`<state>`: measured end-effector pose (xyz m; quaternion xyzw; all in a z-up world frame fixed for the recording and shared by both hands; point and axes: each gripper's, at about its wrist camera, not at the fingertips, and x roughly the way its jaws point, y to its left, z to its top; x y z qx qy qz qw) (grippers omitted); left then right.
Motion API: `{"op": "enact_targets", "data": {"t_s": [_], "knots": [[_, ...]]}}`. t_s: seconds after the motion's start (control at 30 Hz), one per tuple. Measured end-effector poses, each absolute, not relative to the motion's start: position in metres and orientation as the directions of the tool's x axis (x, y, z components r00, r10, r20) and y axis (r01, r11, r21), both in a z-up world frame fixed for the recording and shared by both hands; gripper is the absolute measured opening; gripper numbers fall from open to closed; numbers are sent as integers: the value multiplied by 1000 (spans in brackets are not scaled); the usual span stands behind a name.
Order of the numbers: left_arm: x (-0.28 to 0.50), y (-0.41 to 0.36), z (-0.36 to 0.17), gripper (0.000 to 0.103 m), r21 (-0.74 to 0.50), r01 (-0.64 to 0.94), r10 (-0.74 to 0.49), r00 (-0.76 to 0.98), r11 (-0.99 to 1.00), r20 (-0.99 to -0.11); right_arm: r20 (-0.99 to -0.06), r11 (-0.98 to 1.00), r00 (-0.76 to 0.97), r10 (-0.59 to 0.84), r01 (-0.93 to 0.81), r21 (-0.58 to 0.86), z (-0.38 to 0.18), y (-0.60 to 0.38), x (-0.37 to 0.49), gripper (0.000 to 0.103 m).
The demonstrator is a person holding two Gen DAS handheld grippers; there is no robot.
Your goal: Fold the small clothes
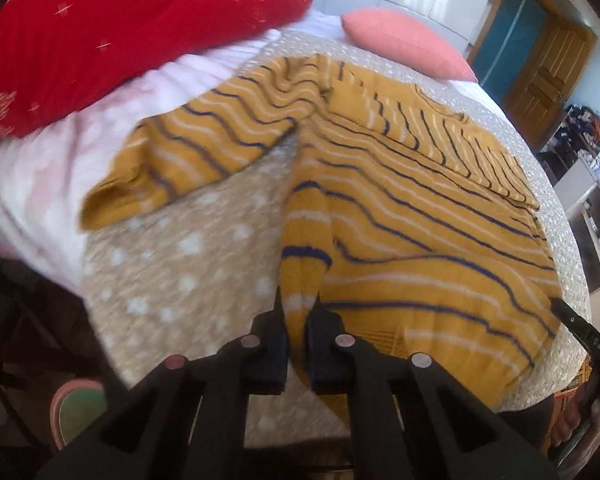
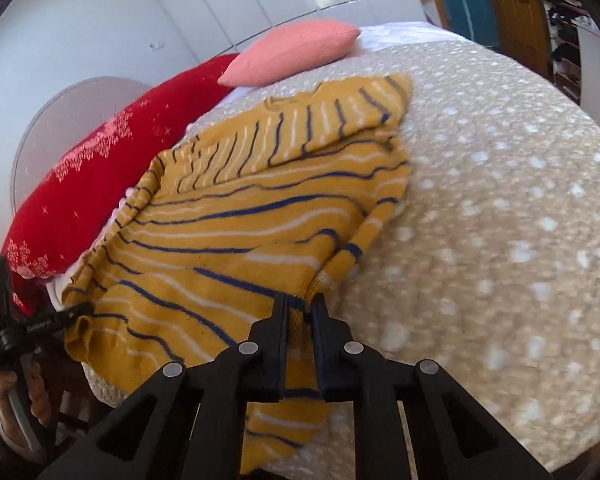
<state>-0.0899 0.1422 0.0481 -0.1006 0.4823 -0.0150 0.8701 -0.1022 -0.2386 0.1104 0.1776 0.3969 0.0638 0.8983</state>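
Note:
A mustard-yellow sweater [image 1: 420,216] with navy and white stripes lies on the beige dotted bedspread [image 1: 180,264]. My left gripper [image 1: 298,300] is shut on the sweater's bottom hem at its left corner. One sleeve [image 1: 188,148] lies spread out to the left; the other is folded across the chest. In the right wrist view the sweater [image 2: 236,216] spreads ahead and to the left, and my right gripper [image 2: 300,304] is shut on its hem at the right corner. Each gripper shows at the edge of the other's view, the right [image 1: 580,328] and the left [image 2: 44,324].
A red patterned pillow [image 1: 120,32] and a pink pillow [image 1: 404,40] lie at the bed's far side. A wooden door [image 1: 548,76] and cluttered shelves stand at the right. Open bedspread [image 2: 500,240] stretches to the sweater's right.

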Motion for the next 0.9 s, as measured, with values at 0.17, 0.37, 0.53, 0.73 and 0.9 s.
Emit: {"op": "enact_targets", "data": {"t_s": [0.17, 0.37, 0.53, 0.73, 0.9], "knots": [[-124, 167, 58, 18, -154, -112, -62, 579, 982, -813, -731, 970, 680, 59, 135, 203, 130, -260, -140, 13], [-149, 188, 86, 98, -183, -197, 20, 729, 963, -684, -551, 999, 834, -35, 41, 0, 194, -217, -135, 98], [-140, 179, 84, 103, -164, -174, 18, 739, 971, -674, -783, 991, 609, 123, -112, 69, 173, -151, -24, 45], [-136, 187, 50, 103, -221, -123, -78, 686, 968, -723, -786, 930, 569, 241, -368, 18, 145, -40, 76, 46], [-135, 215, 31, 103, -274, -173, -95, 660, 946, -745, -772, 903, 609, 180, -414, -116, 129, 30, 133, 59]]}}
